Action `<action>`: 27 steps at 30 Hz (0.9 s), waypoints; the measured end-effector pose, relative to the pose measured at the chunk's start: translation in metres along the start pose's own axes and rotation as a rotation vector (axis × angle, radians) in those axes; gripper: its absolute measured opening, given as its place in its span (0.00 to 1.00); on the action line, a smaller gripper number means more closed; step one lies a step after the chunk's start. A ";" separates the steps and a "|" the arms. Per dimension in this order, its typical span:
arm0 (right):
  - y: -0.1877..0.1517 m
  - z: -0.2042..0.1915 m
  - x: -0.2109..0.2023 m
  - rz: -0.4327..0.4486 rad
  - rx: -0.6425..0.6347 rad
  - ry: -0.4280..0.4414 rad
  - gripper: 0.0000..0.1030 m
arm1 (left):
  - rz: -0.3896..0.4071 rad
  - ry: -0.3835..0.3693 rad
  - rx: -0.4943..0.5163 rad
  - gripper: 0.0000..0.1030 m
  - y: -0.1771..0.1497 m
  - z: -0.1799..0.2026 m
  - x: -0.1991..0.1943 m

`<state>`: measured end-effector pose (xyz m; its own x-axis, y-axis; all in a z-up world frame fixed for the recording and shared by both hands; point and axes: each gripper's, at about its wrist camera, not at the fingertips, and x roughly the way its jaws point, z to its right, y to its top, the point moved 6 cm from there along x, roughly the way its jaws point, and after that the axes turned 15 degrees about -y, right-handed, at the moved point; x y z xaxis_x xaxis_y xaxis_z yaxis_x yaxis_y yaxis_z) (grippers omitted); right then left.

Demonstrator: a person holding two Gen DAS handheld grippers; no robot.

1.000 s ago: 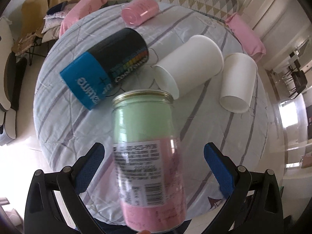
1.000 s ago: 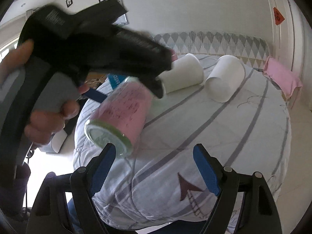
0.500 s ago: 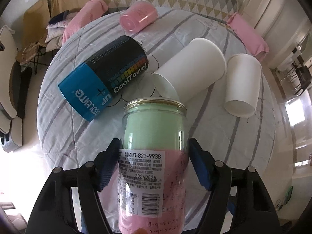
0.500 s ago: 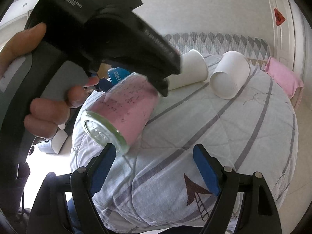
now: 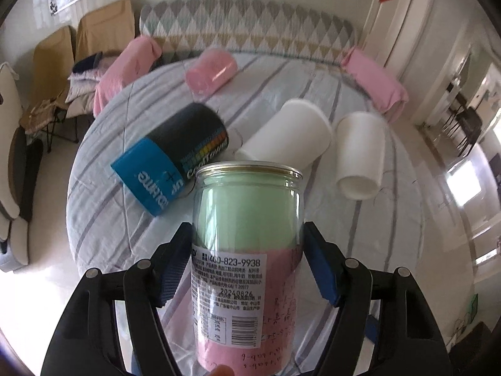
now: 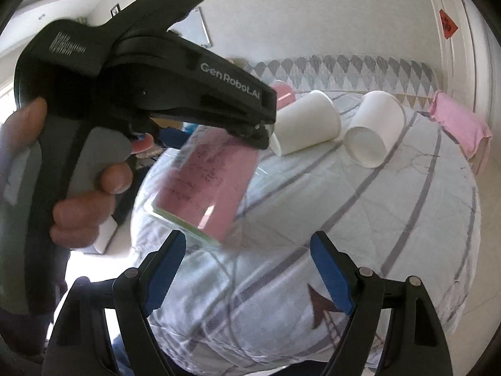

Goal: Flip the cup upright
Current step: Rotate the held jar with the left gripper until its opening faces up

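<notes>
My left gripper (image 5: 247, 260) is shut on a clear cup with a green and pink lining (image 5: 247, 250) and holds it in the air above the table's near edge. The cup's rim points away from the camera. In the right wrist view the same cup (image 6: 206, 188) hangs tilted under the left gripper's black body (image 6: 150, 84). My right gripper (image 6: 250, 272) is open and empty, below and in front of that cup.
On the round table with the striped cloth (image 5: 391, 235) lie a blue and black can (image 5: 175, 153), two white paper cups (image 5: 288, 138) (image 5: 360, 153) and a pink cup (image 5: 209, 72), all on their sides. Pink-covered chairs stand behind the table.
My left gripper closed on the cup and lifted it, tilting the view up towards the room. The right gripper stayed open and shifted slightly closer.
</notes>
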<state>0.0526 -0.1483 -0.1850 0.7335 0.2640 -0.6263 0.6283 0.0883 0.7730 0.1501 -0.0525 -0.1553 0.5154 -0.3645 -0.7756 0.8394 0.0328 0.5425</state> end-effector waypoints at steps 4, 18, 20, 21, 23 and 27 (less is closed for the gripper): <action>0.002 -0.005 0.002 0.004 0.022 0.027 0.81 | 0.083 -0.004 0.023 0.69 0.005 0.002 -0.012; 0.016 0.008 0.040 -0.033 0.089 -0.033 0.81 | 0.228 -0.037 0.117 0.69 0.012 0.005 -0.030; 0.017 0.011 0.046 -0.042 0.090 -0.047 0.81 | 0.225 -0.048 0.124 0.69 0.012 0.005 -0.029; 0.018 0.012 0.048 -0.045 0.089 -0.051 0.81 | 0.221 -0.042 0.128 0.69 0.012 0.005 -0.028; 0.020 0.013 0.052 -0.048 0.093 -0.055 0.81 | 0.225 -0.033 0.133 0.69 0.012 0.006 -0.027; 0.024 0.014 0.054 -0.053 0.099 -0.060 0.81 | 0.222 -0.030 0.149 0.70 0.012 0.009 -0.027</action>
<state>0.1107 -0.1457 -0.2018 0.7111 0.2035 -0.6730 0.6867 0.0043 0.7269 0.1451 -0.0506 -0.1252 0.6767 -0.3910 -0.6239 0.6708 -0.0219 0.7413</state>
